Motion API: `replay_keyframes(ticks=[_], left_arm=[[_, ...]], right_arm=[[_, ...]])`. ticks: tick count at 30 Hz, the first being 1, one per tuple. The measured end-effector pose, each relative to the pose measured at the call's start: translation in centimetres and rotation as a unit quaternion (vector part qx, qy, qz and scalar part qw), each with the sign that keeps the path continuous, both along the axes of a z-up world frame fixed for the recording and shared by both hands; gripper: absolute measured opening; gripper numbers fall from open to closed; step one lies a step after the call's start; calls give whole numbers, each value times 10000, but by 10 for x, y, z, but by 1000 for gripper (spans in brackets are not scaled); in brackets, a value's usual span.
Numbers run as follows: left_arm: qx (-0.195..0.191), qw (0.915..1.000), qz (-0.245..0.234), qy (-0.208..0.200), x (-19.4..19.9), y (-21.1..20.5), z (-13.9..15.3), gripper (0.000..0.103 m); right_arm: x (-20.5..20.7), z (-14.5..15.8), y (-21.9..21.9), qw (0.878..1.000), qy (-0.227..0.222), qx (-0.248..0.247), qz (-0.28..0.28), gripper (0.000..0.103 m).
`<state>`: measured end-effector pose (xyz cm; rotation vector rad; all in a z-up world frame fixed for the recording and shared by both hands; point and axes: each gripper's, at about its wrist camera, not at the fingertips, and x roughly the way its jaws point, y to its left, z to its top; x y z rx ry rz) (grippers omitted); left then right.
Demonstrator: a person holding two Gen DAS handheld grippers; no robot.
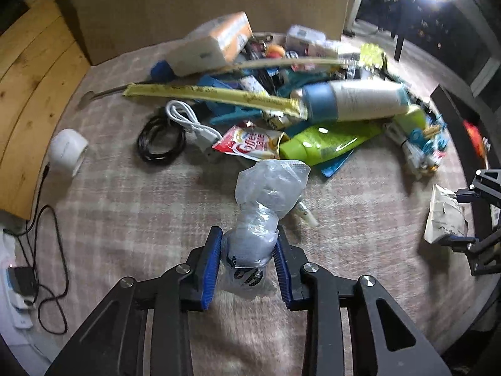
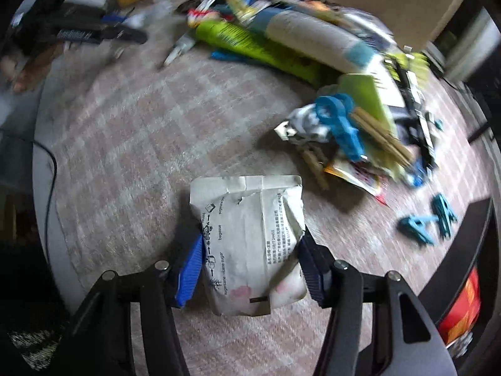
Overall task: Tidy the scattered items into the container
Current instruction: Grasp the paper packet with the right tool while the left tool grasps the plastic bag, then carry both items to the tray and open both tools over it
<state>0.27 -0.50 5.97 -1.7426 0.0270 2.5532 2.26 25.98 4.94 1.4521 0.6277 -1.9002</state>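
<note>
My left gripper [image 1: 249, 250] is shut on a crumpled clear plastic bag [image 1: 266, 194] and holds it above the checked carpet. My right gripper [image 2: 250, 257] is shut on a white paper packet [image 2: 250, 238] with black print; it also shows at the right edge of the left wrist view [image 1: 444, 216]. A pile of scattered items lies beyond: a green tube [image 1: 322, 144], a blue-and-white cylinder [image 1: 353, 100], a red-and-white sachet [image 1: 250, 142], a white cable [image 1: 191, 122], a black cable coil [image 1: 159, 144], blue clips [image 2: 426, 219]. A dark container [image 1: 463, 119] stands at the far right.
A large cardboard box [image 1: 203, 3] stands behind the pile. Wooden boards [image 1: 31, 78] lie at the left, with a white round object [image 1: 67, 152] and a black cord [image 1: 47, 250] beside them. The dark container's edge, with something red and orange, shows at the right [image 2: 463, 300].
</note>
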Motion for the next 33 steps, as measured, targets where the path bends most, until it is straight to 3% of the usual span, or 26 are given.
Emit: replay_keyframes(ticks=[9,12,18,26,33], left_arm=[[415,9984,-112,377,-4,31,36,30],[537,9968,-354,484,-10,68,45,30],[857,9894,-998,621,-20,149,65,30],[1377,9672,-2040,631,-20,273,87,30],[1556,9444,-2846,544,3,360,98,31]], right_arm=[[-6,67,80,9871,209,-951,-1268,52],[-18,83,102,9789,402,-1082,-1685,52],[-20,79,151,9579,678,-1202,-2518,52],[-9,99,241,9206,1011,-1238,-3563,53],[5,102,307,8892,1190,-1034,-4295,53]])
